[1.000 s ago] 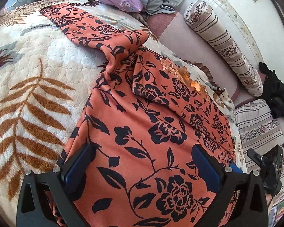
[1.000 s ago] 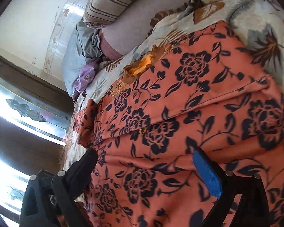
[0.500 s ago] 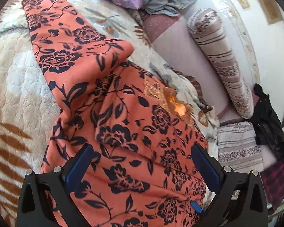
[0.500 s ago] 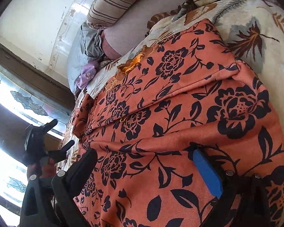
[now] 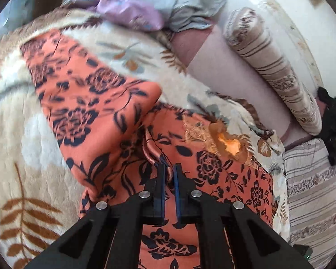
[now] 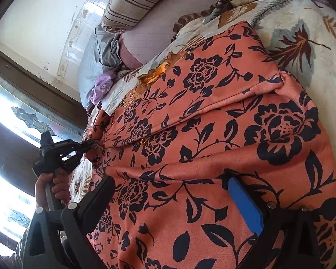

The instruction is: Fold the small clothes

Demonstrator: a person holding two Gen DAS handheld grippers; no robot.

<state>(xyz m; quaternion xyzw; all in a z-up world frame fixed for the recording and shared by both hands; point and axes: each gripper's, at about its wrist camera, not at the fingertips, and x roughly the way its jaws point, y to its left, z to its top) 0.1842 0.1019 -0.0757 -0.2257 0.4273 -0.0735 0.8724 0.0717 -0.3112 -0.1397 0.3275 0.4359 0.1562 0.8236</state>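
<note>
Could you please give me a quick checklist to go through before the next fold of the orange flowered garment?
1. Left gripper shut on a pinch of the garment: ok.
2. Right gripper holding cloth: not ok, its jaws stand wide open over the garment.
3. Garment resting on the blanket: ok.
4. Sleeve laid flat: not ok, it bunches near the left gripper.
5. Grip depth of the left pinch: cannot tell.

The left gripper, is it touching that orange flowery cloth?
Touching. The left wrist view shows the left gripper closed on a fold of the orange cloth.
</note>
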